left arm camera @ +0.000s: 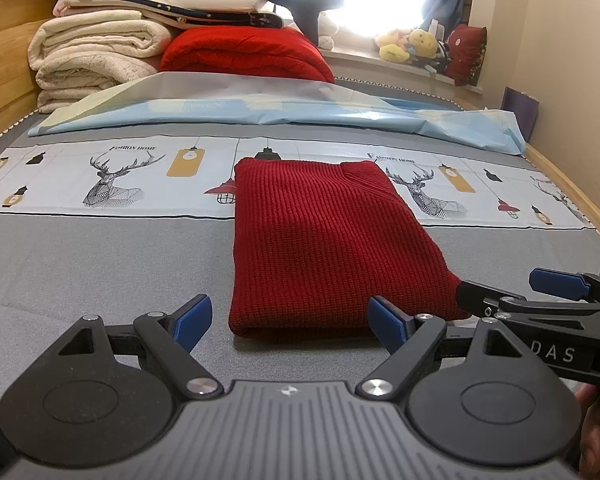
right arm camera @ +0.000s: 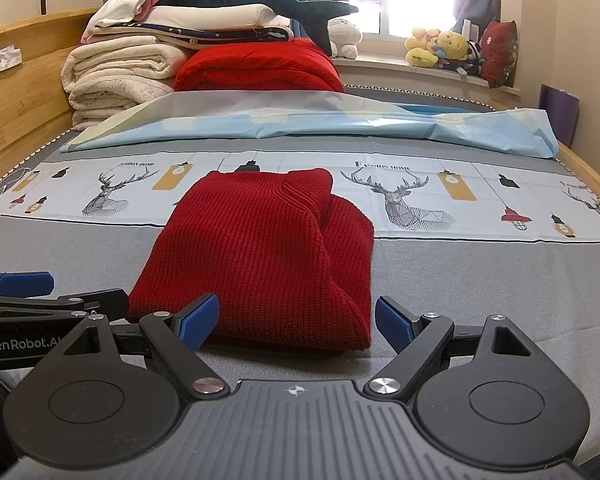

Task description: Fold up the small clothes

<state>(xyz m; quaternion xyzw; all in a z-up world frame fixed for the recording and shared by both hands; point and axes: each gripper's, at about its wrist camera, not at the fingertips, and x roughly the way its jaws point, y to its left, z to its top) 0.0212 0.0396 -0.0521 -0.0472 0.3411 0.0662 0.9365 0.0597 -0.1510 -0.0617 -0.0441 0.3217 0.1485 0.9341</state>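
Observation:
A dark red knitted sweater (left arm camera: 324, 248) lies folded into a long strip on the grey bed surface (left arm camera: 100, 264); its far end reaches the deer-print cloth. My left gripper (left arm camera: 292, 322) stands open just short of the sweater's near edge, nothing between its blue pads. The right gripper (left arm camera: 516, 292) comes in from the right in the left wrist view, its fingers close to the sweater's near right corner. In the right wrist view the sweater (right arm camera: 260, 256) shows a folded layer along its right side, and my right gripper (right arm camera: 296, 320) is open at its near edge. The left gripper (right arm camera: 40, 296) shows at the left.
A deer-print cloth (left arm camera: 120, 180) crosses the bed, with a light blue sheet (left arm camera: 260, 112) beyond it. Stacked cream blankets (left arm camera: 96, 56) and a red quilt (left arm camera: 244, 54) sit at the head. Wooden bed rails (right arm camera: 592, 184) run along both sides. Plush toys (right arm camera: 440, 48) line the window sill.

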